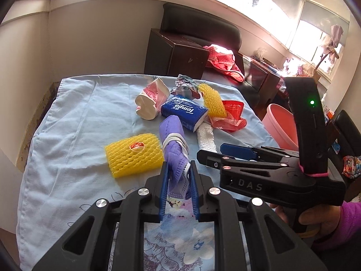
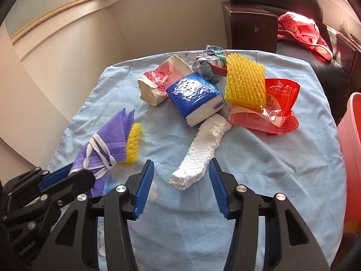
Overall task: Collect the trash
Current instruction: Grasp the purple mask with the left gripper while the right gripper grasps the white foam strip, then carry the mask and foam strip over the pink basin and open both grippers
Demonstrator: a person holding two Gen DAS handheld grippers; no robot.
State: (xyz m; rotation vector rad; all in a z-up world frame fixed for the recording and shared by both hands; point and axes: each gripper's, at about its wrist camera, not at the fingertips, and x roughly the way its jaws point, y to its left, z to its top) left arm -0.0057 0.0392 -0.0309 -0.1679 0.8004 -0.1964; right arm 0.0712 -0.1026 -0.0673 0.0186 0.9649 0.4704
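My left gripper (image 1: 179,169) is shut on the near end of a folded purple face mask (image 1: 172,140), also in the right wrist view (image 2: 108,144), which looks lifted a little above the blue cloth. My right gripper (image 2: 180,169) is open and empty, its blue pads on either side of the near end of a white foam net (image 2: 200,151) lying on the cloth. Other trash lies behind: a yellow foam net (image 1: 134,154), a blue Tempo tissue pack (image 2: 195,94), a crushed paper cup (image 2: 160,81), a second yellow net (image 2: 244,83), a red wrapper (image 2: 270,110) and crumpled paper (image 2: 209,61).
The table wears a light blue cloth (image 2: 282,169). A pink bin (image 1: 281,124) stands off the right edge, also in the right wrist view (image 2: 352,146). A dark box (image 1: 176,52) and a red dotted cloth (image 1: 222,61) sit behind the table. A wall runs along the left.
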